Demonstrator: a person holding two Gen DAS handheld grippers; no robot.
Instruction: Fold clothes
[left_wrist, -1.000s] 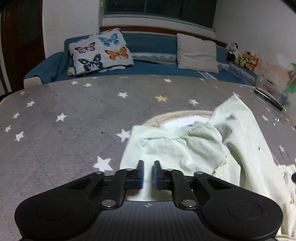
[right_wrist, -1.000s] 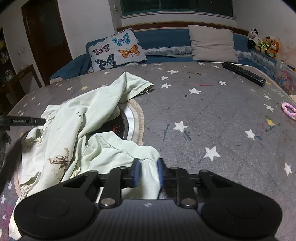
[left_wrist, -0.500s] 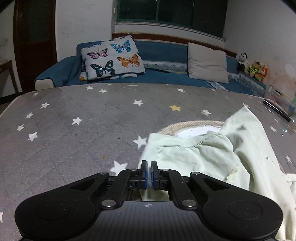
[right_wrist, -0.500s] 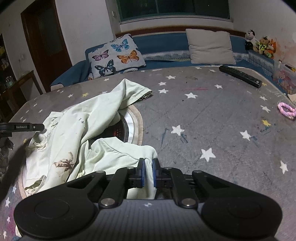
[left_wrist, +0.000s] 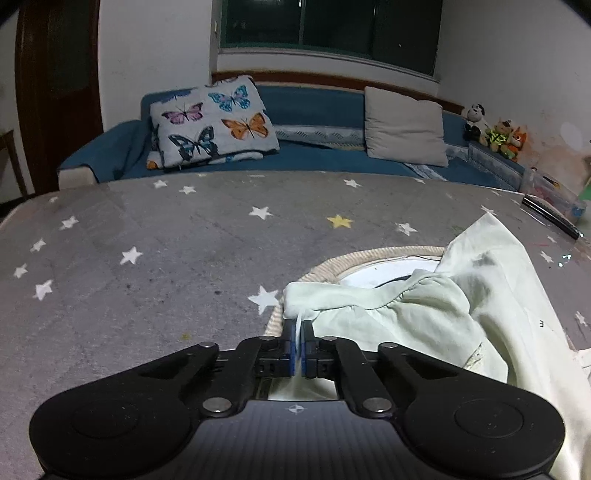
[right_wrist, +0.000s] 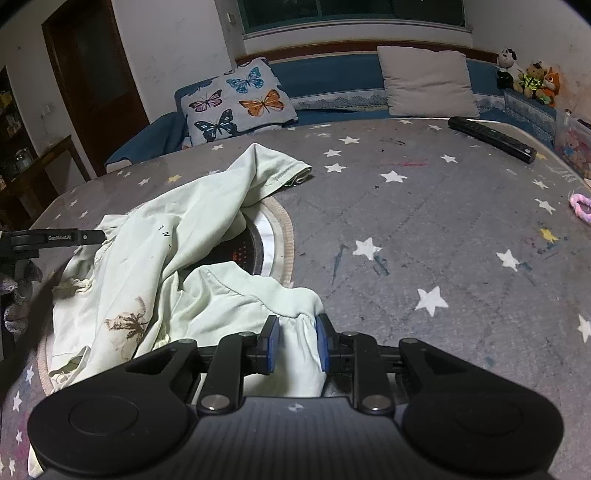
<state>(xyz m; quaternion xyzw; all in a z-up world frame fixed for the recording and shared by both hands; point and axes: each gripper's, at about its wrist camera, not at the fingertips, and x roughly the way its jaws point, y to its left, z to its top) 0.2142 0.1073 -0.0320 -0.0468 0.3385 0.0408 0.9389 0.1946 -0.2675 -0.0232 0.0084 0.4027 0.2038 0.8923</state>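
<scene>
One pale green garment (right_wrist: 155, 266), crumpled over a round woven mat (right_wrist: 284, 236) on the star-print tabletop (right_wrist: 424, 229), with a sleeve trailing far. Left gripper (left_wrist: 297, 341) is clamped tight on a thin edge at the garment's near left corner; right gripper (right_wrist: 294, 345) pinches a gathered hem at its near right. Cloth between them runs left to right, so spreading it likely means drawing the hands apart.
</scene>
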